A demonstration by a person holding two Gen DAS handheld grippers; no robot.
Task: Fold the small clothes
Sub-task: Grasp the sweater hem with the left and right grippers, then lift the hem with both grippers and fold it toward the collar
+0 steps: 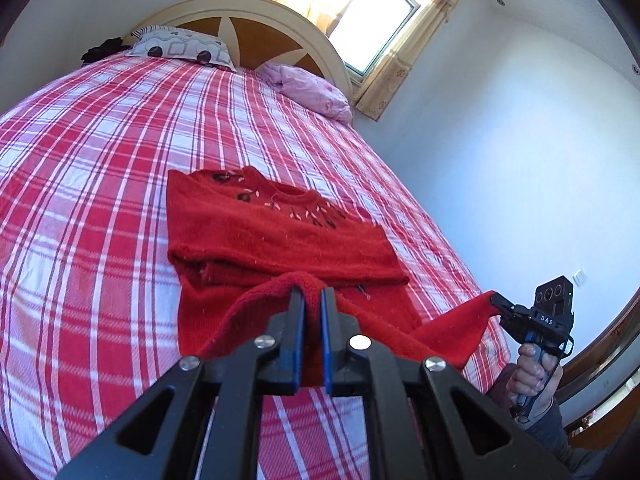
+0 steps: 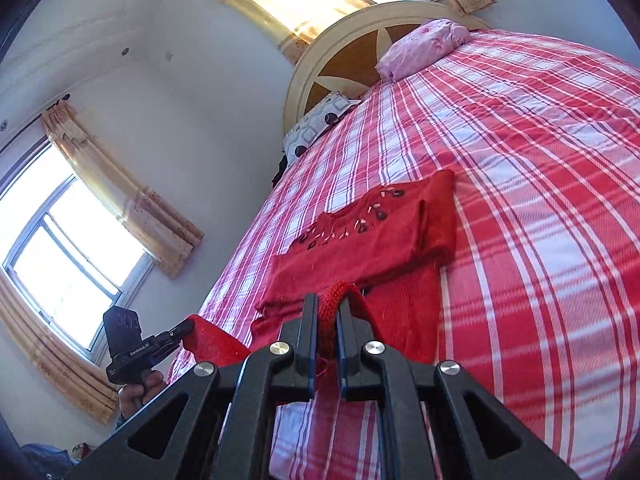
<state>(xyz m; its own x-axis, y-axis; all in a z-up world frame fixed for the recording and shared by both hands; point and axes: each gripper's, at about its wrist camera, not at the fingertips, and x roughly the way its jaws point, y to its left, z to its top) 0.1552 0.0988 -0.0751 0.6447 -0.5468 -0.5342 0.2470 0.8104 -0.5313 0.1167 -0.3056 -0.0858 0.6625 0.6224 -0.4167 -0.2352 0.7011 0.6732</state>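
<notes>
A small red knit sweater (image 1: 280, 236) with dark and pale beading at the neck lies on the plaid bed, sleeves folded across its body. My left gripper (image 1: 312, 294) is shut on the sweater's bottom hem and holds it lifted off the bed. My right gripper (image 1: 496, 304) shows at the right, shut on the other hem corner. In the right wrist view the sweater (image 2: 372, 248) lies ahead, my right gripper (image 2: 327, 304) pinches the ribbed hem, and my left gripper (image 2: 188, 328) grips the hem corner at the left.
The bed (image 1: 100, 160) has a red, white and pink plaid sheet. A patterned pillow (image 1: 184, 46) and a pink pillow (image 1: 312, 88) lie by the round headboard (image 1: 256, 20). A curtained window (image 1: 380, 16) is behind. The bed's right edge meets a white wall (image 1: 520, 160).
</notes>
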